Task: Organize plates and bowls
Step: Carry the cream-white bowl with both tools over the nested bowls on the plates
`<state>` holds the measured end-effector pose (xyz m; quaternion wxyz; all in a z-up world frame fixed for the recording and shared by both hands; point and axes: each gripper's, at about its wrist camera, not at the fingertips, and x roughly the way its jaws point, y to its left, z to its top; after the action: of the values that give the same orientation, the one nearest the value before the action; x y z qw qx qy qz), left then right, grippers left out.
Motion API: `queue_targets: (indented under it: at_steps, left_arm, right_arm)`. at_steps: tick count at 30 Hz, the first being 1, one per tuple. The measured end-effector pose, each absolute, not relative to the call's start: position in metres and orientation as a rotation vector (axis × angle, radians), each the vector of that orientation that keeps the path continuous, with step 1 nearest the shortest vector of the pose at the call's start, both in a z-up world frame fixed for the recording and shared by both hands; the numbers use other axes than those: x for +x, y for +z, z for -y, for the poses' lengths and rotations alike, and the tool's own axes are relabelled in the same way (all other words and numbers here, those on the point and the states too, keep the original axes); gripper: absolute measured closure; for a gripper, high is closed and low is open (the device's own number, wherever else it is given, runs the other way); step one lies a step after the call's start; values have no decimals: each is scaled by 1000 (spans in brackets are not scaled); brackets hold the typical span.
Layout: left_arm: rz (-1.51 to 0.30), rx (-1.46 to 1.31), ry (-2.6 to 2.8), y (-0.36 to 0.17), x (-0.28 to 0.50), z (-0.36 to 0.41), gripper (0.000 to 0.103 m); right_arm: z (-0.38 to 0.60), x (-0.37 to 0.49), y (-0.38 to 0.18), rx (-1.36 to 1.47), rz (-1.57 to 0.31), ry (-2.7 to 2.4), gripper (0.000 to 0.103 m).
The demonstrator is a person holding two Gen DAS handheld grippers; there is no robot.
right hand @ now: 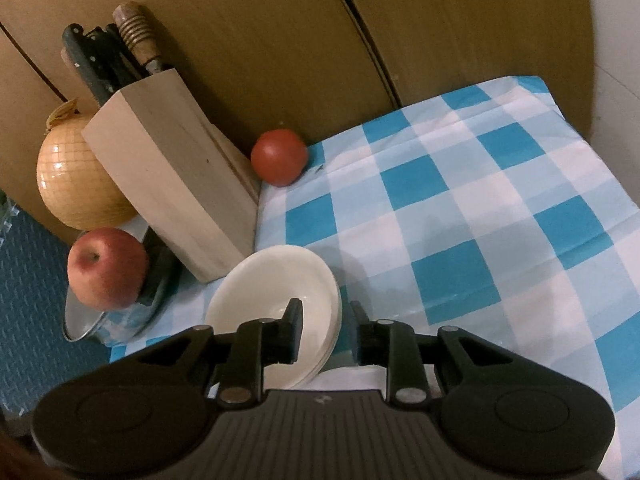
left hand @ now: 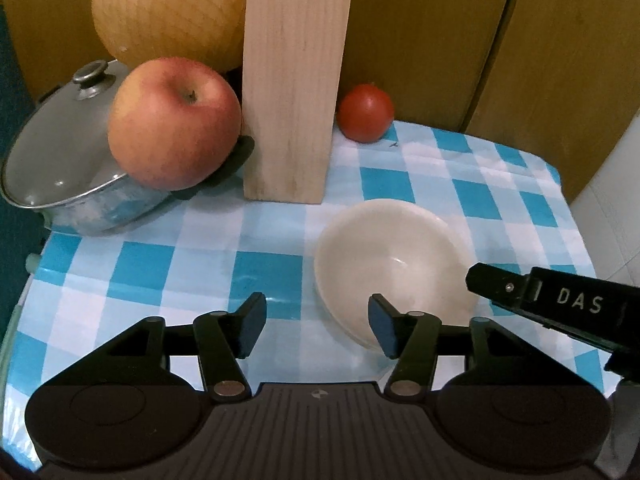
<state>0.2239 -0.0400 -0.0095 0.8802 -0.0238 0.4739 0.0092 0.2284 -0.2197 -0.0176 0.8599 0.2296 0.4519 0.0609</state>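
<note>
A stack of white bowls [left hand: 394, 260] sits on the blue-and-white checked tablecloth [left hand: 200, 272], in front of a wooden knife block. My left gripper [left hand: 316, 326] is open and empty; its right finger overlaps the stack's near rim. My right gripper [right hand: 325, 330] is open and straddles the stack's right rim [right hand: 280, 300]: the left finger is over the inside, the right finger is outside. In the left wrist view the right gripper's finger [left hand: 504, 288] shows at the stack's right edge.
A wooden knife block [left hand: 294, 80] with knives [right hand: 112, 56] stands behind the bowls. A lidded steel pot [left hand: 72, 160] with an apple [left hand: 174, 124] leaning on it is at the left, with a netted pomelo [left hand: 168, 12] behind. A tomato [left hand: 365, 113] lies by the wooden back panel.
</note>
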Motion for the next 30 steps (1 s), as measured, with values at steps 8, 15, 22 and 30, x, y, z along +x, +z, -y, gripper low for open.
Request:
queue_targets:
  at_steps: [8,15,22,30]
  left_arm:
    - [-996,-30,20,-19,229,44,35]
    - [-1030,-25,43,-32,237,43,35]
    - [-1050,-22,34,-38,243,45,35]
    - [-1083,-36,-15,-45,249,49,59]
  right_arm:
    - [216,236,-25,491,-967,143,79]
    - [217,243,-30,498,-977,133,79]
    - [211,248,-39,485,-1002,158,79]
    - [208,251,-43,466,-1024,173,92]
